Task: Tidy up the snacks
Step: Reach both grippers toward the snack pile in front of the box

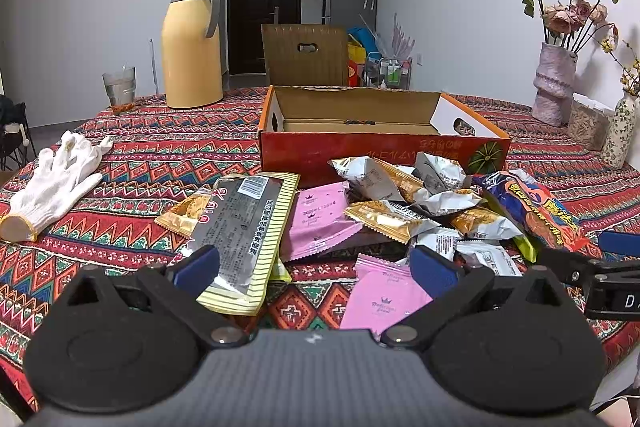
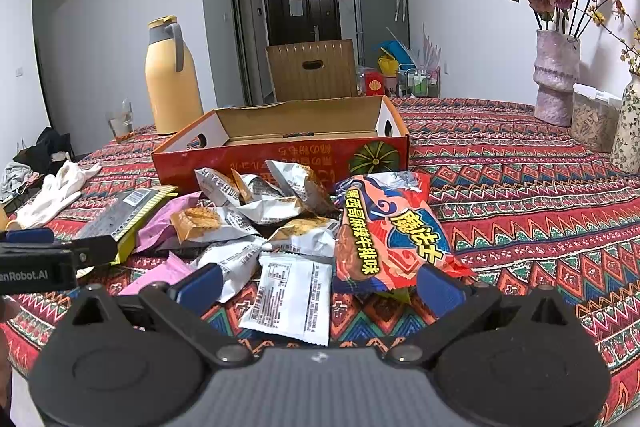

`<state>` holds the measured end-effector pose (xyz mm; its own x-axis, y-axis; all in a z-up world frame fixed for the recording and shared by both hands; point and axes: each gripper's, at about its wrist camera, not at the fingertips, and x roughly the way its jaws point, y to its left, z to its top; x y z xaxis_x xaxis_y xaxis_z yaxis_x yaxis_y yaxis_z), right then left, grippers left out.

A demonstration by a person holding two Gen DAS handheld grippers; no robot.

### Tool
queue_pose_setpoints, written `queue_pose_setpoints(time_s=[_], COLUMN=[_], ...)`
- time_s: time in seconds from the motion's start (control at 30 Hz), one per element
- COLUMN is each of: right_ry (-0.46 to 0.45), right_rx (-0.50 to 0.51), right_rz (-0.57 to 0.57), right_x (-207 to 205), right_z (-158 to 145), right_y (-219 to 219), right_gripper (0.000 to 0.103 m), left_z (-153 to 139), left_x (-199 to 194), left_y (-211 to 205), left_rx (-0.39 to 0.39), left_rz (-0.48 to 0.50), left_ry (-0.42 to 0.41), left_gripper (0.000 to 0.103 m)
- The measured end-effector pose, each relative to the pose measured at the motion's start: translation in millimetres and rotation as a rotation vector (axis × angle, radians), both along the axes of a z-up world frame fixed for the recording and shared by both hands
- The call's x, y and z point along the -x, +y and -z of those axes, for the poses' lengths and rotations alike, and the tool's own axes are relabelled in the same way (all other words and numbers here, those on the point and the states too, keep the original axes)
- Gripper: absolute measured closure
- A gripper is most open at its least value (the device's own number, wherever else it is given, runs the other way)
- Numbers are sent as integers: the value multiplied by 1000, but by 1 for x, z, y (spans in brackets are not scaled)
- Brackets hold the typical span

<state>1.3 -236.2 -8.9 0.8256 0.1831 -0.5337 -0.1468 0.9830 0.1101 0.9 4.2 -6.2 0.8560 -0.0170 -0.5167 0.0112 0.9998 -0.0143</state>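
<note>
**Snack pile before the open carton**

Both tools were held low over the patterned tablecloth [image 2: 520, 179]. The left gripper [image 1: 316, 267] and the right gripper [image 2: 320, 287] were spread wide, nothing pinched. The snack packets [image 2: 272, 219] were heaped just before the red cardboard box [image 1: 360, 151], touching its front wall.

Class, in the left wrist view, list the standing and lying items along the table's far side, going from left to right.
White knitted glove → clear drinking glass → yellow thermos jug → open red cardboard box → pale pink ceramic vase.
</note>
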Motion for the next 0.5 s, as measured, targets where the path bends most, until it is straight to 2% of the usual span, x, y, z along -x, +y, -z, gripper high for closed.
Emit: queue_pose_setpoints(time_s=[0.5], right_ry=[3], right_rx=[0], right_rz=[-3], right_x=[1], right_z=[3], right_y=[1], right_gripper=[0], left_z=[0], left_x=[1], left_y=[0], left_rx=[0], left_rz=[-1], left_ry=[-1], left_gripper=[0])
